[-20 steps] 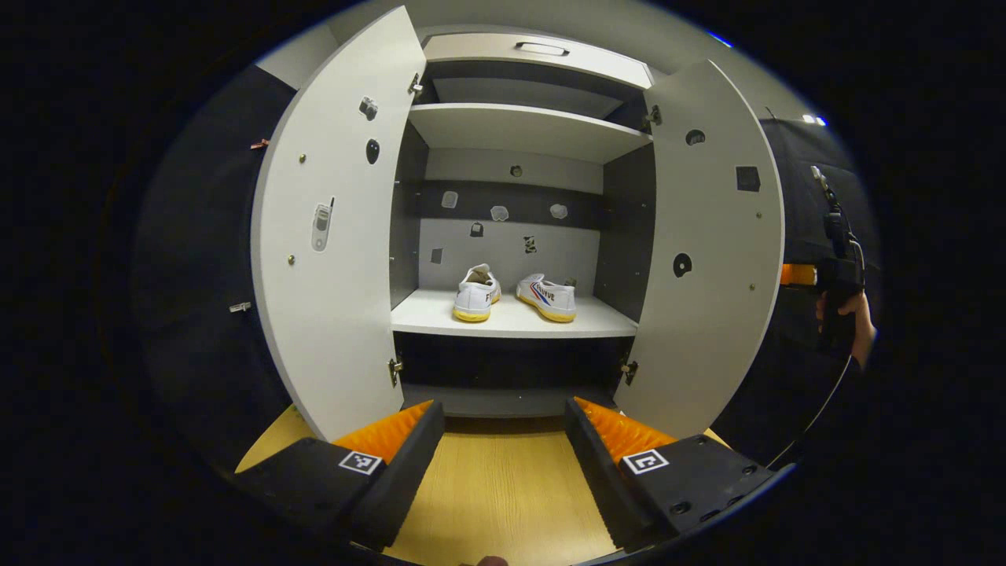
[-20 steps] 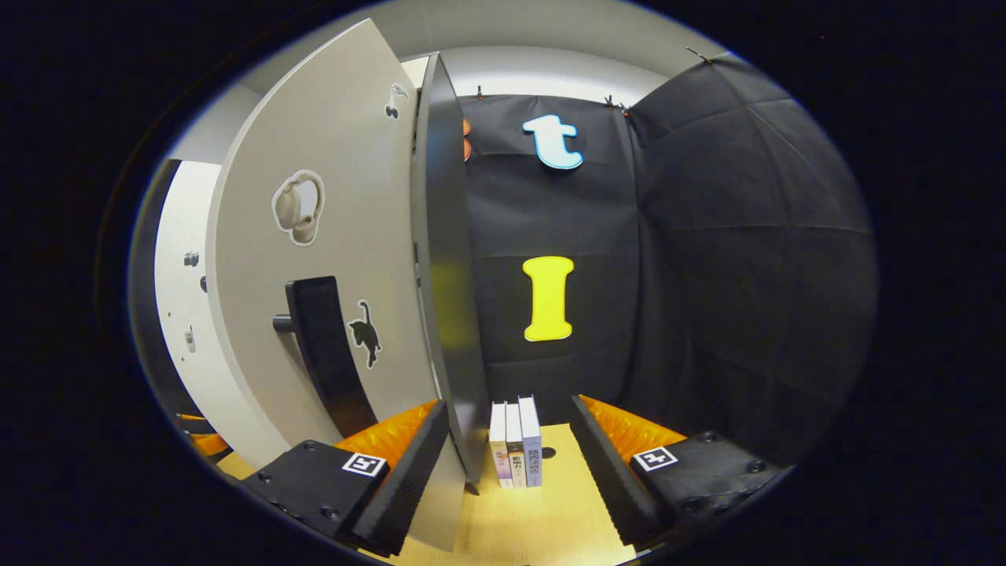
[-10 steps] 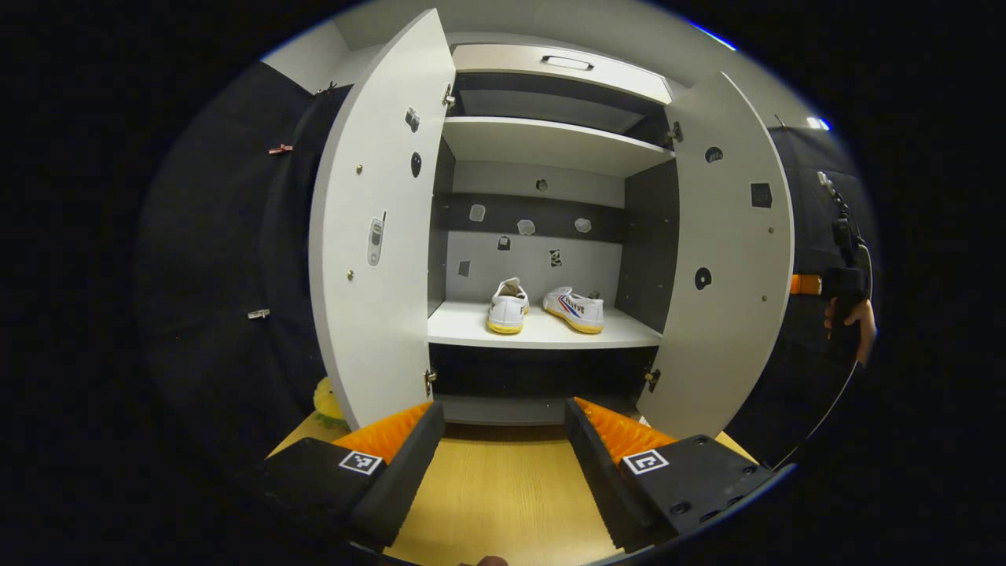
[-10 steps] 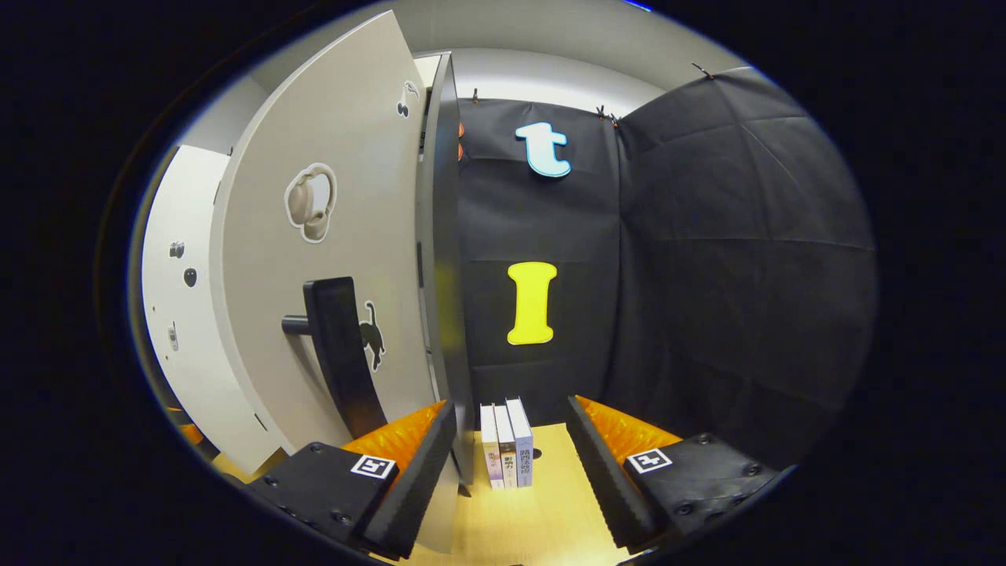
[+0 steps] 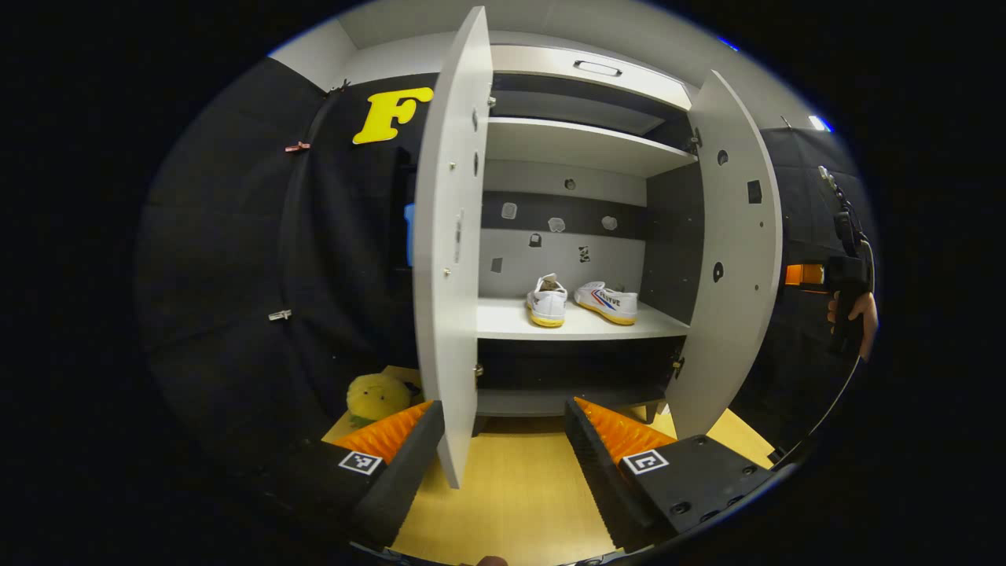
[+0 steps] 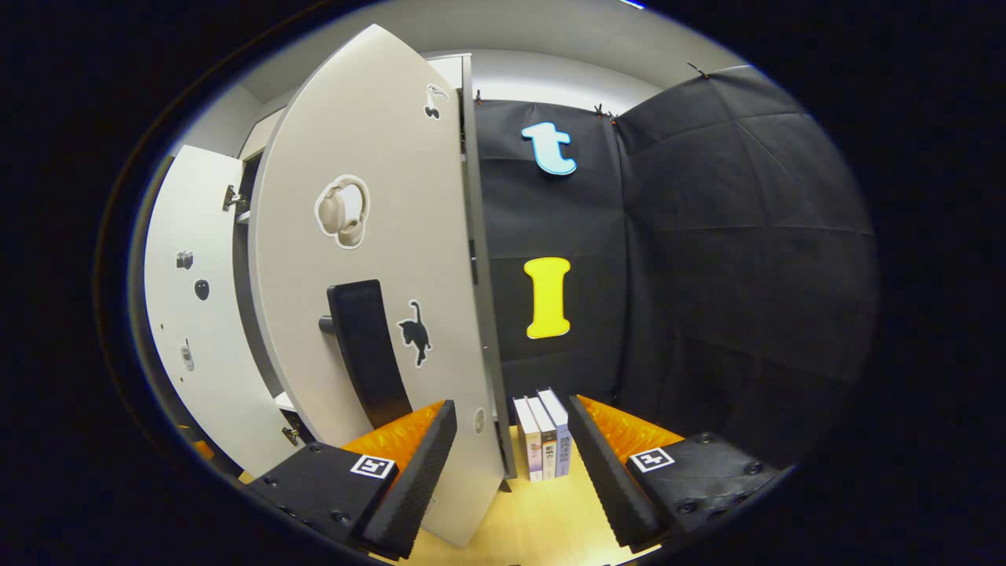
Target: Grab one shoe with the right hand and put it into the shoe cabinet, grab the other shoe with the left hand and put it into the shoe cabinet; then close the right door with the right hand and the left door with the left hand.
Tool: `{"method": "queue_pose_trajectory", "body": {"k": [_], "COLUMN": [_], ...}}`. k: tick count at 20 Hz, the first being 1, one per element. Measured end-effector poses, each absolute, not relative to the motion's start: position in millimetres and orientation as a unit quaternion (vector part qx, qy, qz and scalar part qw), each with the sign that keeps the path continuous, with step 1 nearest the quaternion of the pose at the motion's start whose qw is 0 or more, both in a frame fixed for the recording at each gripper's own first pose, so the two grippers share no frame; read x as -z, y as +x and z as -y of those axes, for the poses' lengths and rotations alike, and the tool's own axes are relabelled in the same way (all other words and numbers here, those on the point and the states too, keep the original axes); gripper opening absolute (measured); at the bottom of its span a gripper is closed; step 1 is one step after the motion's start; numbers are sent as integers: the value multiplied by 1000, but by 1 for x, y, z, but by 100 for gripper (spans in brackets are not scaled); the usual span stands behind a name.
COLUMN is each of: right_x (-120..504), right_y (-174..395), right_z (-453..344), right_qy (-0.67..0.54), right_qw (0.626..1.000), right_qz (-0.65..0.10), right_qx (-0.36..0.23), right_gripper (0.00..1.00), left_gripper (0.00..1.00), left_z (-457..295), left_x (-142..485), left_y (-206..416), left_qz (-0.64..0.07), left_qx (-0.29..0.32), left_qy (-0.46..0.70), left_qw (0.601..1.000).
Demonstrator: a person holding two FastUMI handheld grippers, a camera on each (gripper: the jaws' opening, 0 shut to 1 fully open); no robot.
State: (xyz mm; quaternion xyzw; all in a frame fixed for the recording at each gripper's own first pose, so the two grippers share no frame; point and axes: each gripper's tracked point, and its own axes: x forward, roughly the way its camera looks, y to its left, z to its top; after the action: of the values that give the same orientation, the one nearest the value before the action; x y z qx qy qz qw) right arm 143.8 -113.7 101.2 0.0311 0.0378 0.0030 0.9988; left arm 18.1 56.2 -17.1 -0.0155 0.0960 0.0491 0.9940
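Hand-held grippers (image 5: 503, 440) (image 6: 511, 464) both spread, empty; right door (image 6: 369, 259) hides shoes.

A yellow plush toy (image 5: 376, 395) lies on the wooden floor (image 5: 511, 503); three books (image 6: 542, 436) stand upright.

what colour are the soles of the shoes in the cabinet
Yellow, under white shoes; clearest in the left gripper view.

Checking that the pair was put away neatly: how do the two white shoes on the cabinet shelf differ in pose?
The left white yellow-soled shoe shows its heel to the left gripper view, pointing into the cabinet; the right white yellow-soled shoe lies turned, showing its striped side. Both stand upright on the same grey shelf, apart.
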Motion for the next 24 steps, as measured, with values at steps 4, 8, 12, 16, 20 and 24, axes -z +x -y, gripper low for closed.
{"method": "queue_pose_trajectory", "body": {"k": [4, 8, 12, 16, 20, 24], "right_x": [-93, -66, -30, 12, 34, 28], "right_y": [157, 150, 121, 83, 56, 33], "right_z": [53, 0, -14, -16, -10, -7], "right_qy": [39, 44, 38, 61, 42, 17], "right_qw": [997, 993, 993, 991, 993, 997], "right_qz": [-48, -78, -92, -113, -112, -79], "right_qx": [-35, -82, -68, -44, -22, 1], "right_gripper": [93, 99, 99, 98, 98, 98], "left_gripper": [95, 95, 95, 95, 95, 95], "left_z": [-92, -128, -174, -211, -248, -261], "left_x": [19, 14, 9, -5, -33, -66], "left_y": [3, -16, -26, -22, 1, 37], "left_qz": [-97, -90, -87, -70, -52, -31], "left_qx": [-76, -107, -145, -155, -153, -124], "left_qy": [-25, -35, -27, -25, -44, -50], "left_qw": [992, 990, 985, 985, 986, 991]}}
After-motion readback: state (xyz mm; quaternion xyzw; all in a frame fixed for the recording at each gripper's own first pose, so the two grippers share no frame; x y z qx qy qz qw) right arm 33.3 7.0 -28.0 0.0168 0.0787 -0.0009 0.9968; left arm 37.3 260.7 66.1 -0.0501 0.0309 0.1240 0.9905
